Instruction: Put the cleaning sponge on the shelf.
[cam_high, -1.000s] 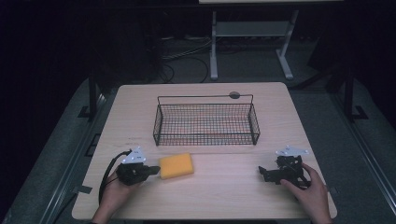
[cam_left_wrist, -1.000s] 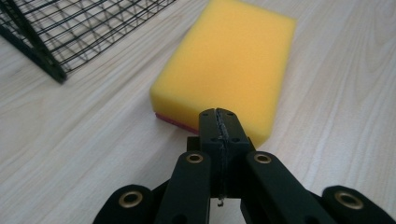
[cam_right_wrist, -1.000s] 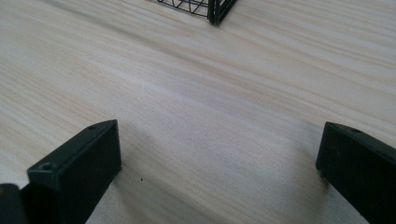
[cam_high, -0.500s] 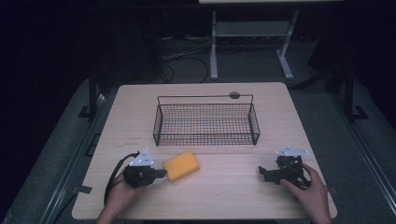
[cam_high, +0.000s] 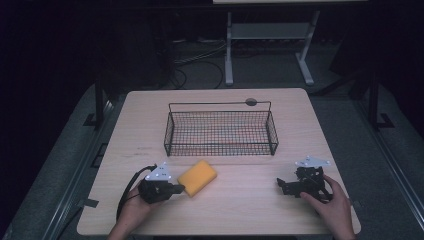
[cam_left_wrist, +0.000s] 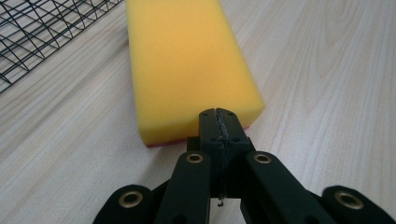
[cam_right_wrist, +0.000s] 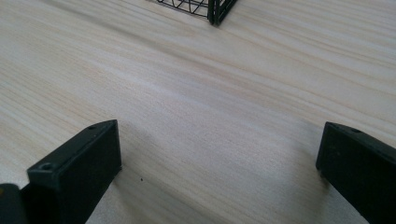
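My left claw (cam_left_wrist: 219, 122) is pinched tight, empty, tips touching the sponge's (cam_left_wrist: 187, 65) near end. The sponge lies on the table (cam_high: 240, 200), long axis running straight ahead toward the basket (cam_high: 220, 131). My right claw (cam_right_wrist: 219, 154) gapes wide, well apart.

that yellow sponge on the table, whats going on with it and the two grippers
A person holds a gripper in each hand at a wooden table. The left gripper, its jaws closed together, has its tips against the near end of the yellow sponge, which lies flat on the table in front of an empty wire basket. It looks like pushing rather than gripping. The right gripper rests open on the table off to the right, holding nothing.
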